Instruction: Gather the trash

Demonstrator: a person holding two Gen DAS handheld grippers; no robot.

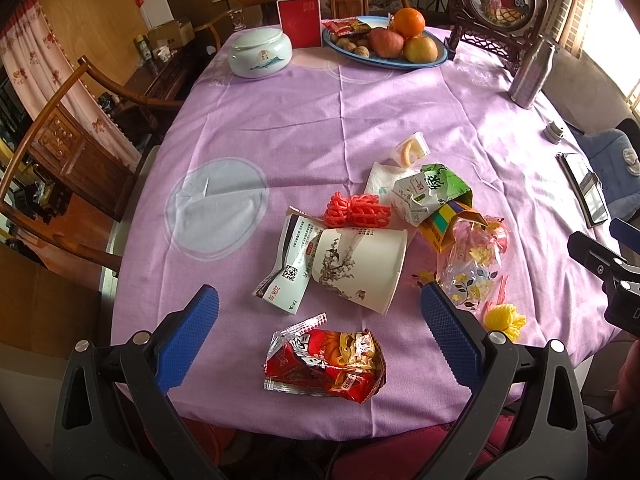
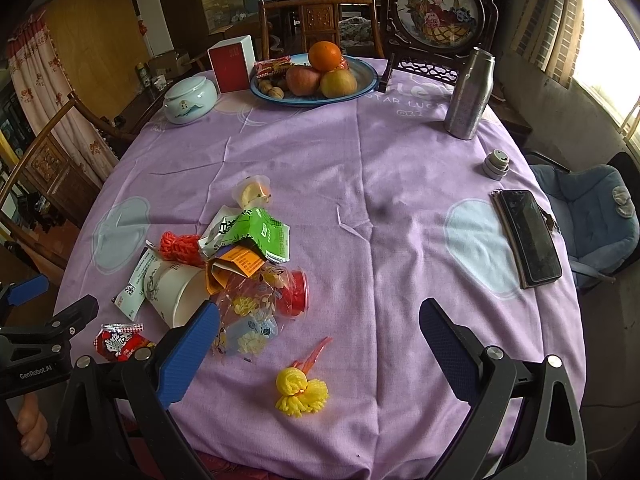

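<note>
Nearest your left gripper [image 1: 319,306], jaws wide and empty like the right gripper [image 2: 319,316], the crumpled red foil snack wrapper [image 1: 326,364] and the litter beyond, the tipped white paper cup [image 1: 360,268] included, lie uncollected on the purple tablecloth [image 1: 320,120], so nothing looks done.

I count two foam nets [image 1: 357,211] [image 2: 301,392], one paper cup [image 1: 360,270], one red snack wrapper [image 1: 328,364], two apples [image 2: 304,80] [image 2: 338,83], one orange [image 2: 325,55]

Left gripper [image 1: 319,307], blue-padded jaws spread wide, above a crumpled red snack wrapper [image 1: 326,364] on the lilac tablecloth [image 1: 360,120]. Just beyond, a tipped white paper cup [image 1: 360,268] touching a folded white leaflet [image 1: 288,264], near red foam netting [image 1: 356,210].
</note>
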